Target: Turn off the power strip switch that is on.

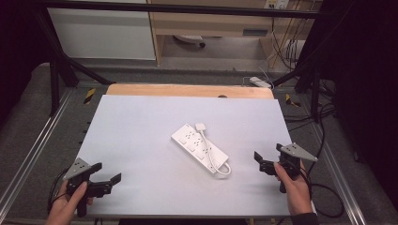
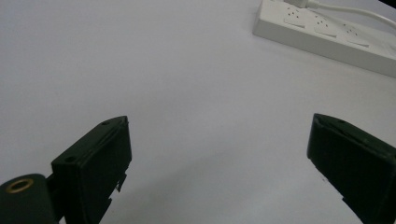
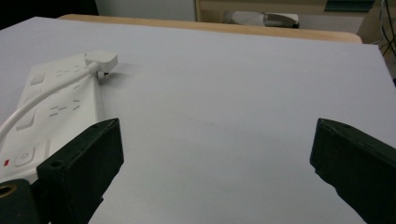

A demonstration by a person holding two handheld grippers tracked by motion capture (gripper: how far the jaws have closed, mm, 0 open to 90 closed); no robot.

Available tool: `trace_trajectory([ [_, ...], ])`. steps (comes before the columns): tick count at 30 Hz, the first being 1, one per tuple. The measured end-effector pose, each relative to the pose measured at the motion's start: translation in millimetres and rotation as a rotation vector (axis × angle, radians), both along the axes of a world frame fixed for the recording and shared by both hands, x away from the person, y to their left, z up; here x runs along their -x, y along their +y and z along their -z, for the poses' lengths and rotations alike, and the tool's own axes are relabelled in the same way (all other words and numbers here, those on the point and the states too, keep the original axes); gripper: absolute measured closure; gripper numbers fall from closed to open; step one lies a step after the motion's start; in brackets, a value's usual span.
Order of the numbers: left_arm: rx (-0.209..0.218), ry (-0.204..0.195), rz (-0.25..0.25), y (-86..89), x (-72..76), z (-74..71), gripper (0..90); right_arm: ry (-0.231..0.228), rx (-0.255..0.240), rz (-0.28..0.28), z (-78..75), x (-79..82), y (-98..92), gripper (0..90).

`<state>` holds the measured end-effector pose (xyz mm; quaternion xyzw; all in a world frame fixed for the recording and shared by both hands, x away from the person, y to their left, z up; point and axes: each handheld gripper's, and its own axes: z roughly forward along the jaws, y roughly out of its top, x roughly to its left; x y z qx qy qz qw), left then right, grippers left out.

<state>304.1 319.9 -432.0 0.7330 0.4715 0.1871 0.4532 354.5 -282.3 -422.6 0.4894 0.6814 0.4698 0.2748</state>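
A white power strip [image 1: 199,147] lies diagonally in the middle of the white table sheet [image 1: 136,122]. Its cable loops off the near end, and its white plug [image 1: 201,126] rests beside the far end. My left gripper [image 1: 107,172] is held low at the front left, open, with nothing between its jaws. My right gripper [image 1: 268,152] hovers at the front right, also open and empty. In the left gripper view the power strip [image 2: 327,37] sits far off at the upper right. The right gripper view has the strip [image 3: 56,107] and plug [image 3: 102,59] at its left.
The wooden table edge [image 1: 187,90] runs along the far side of the sheet. Metal frame rails [image 1: 33,150] flank the table on both sides. Cables [image 1: 324,187] and a white adapter [image 1: 260,82] lie on the floor to the right and behind.
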Motion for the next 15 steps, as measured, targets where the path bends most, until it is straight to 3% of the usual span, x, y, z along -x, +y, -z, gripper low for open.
trace_trajectory([
  [11, -0.001, -0.001, 0.006, -0.7, 0.4, -0.2, 6.6, 0.061, 0.038, -0.054, 19.9, -2.2, 17.9, 3.5],
  [15, -0.004, -0.002, 0.008, -1.2, 0.3, -0.1, 6.6, 0.092, 0.098, -0.076, 26.9, -6.9, 26.0, 3.4],
])
